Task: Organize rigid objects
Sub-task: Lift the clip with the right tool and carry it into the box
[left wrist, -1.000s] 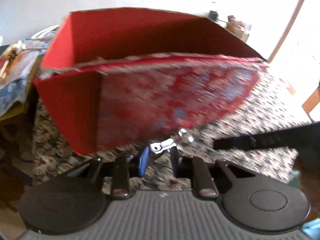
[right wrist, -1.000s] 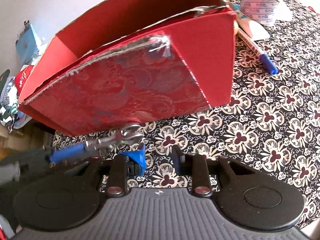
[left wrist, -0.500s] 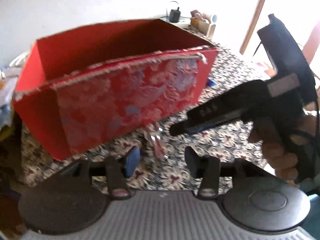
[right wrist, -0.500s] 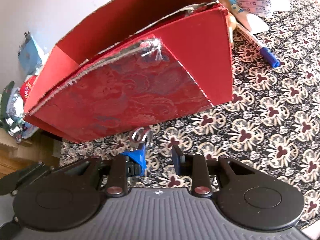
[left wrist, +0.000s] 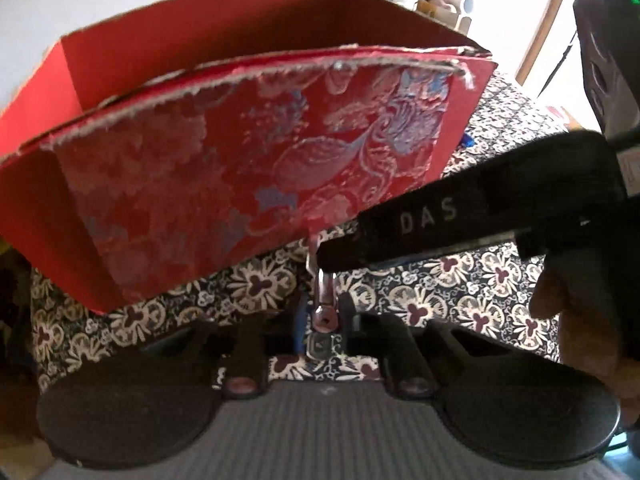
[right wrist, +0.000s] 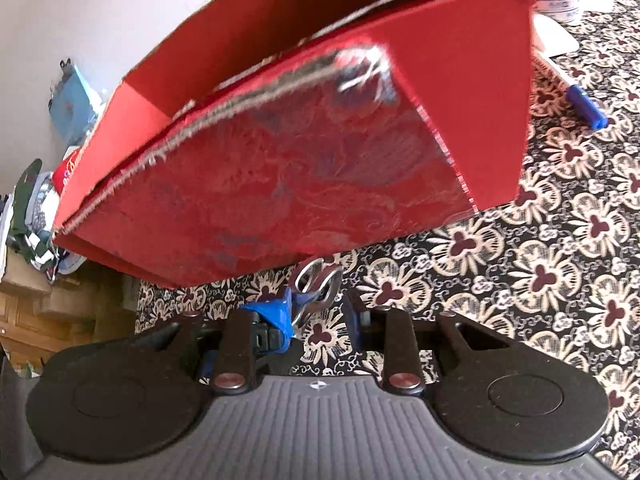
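Left wrist: both grippers, left gripper [left wrist: 323, 322] and right gripper [right wrist: 316, 306], clench one metal tool [left wrist: 321, 300] near the box [left wrist: 248, 152]. Opposing pulls could wrench it loose.

Red box [right wrist: 460, 92] interior hidden behind its brocade wall (top edge cropped, right wrist view)

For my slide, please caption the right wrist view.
Right gripper holds a small metal tool before the red box on patterned cloth.

Bright daylight — fisheye warp, blur
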